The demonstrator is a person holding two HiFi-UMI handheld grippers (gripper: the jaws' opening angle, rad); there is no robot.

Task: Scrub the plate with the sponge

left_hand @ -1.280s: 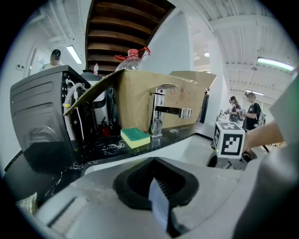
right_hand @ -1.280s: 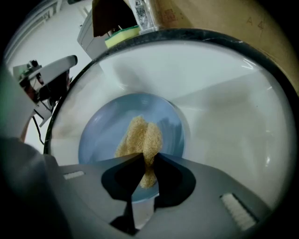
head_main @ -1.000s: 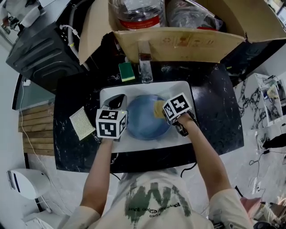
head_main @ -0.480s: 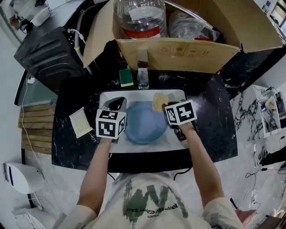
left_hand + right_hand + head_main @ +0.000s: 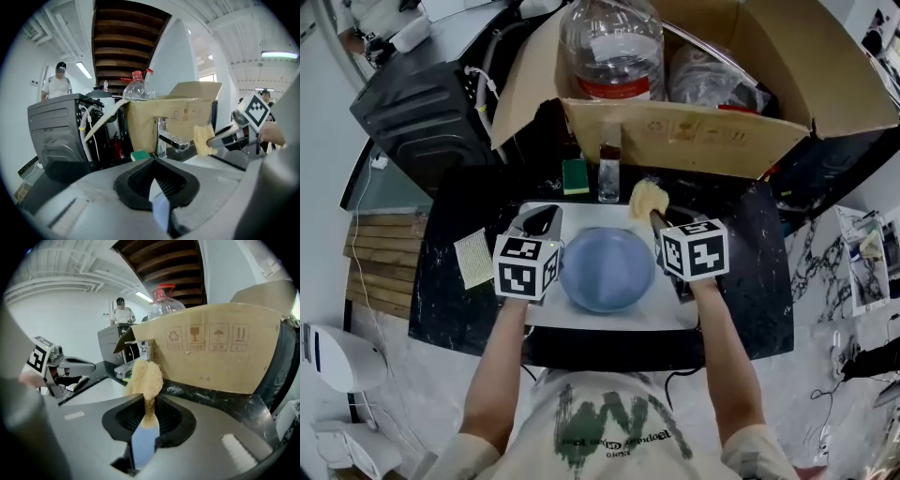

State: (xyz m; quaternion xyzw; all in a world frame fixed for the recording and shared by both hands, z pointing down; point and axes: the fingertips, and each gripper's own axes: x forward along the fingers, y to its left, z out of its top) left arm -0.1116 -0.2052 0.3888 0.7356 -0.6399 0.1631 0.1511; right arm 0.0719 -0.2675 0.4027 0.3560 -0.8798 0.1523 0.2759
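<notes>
Sponge endwise in right tongs, tip toward carton.

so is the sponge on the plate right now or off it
Off it. In the head view the sponge, pinched in the right gripper, sits beyond the far rim of the blue plate, near the faucet.

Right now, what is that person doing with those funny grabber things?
A person is washing up with a gripper in each hand. The right gripper pinches a yellow sponge and holds it up in the air near the tap, not touching the blue plate. The plate sits in the white basin. The left gripper is shut on nothing, just beside the plate's left edge.
</notes>
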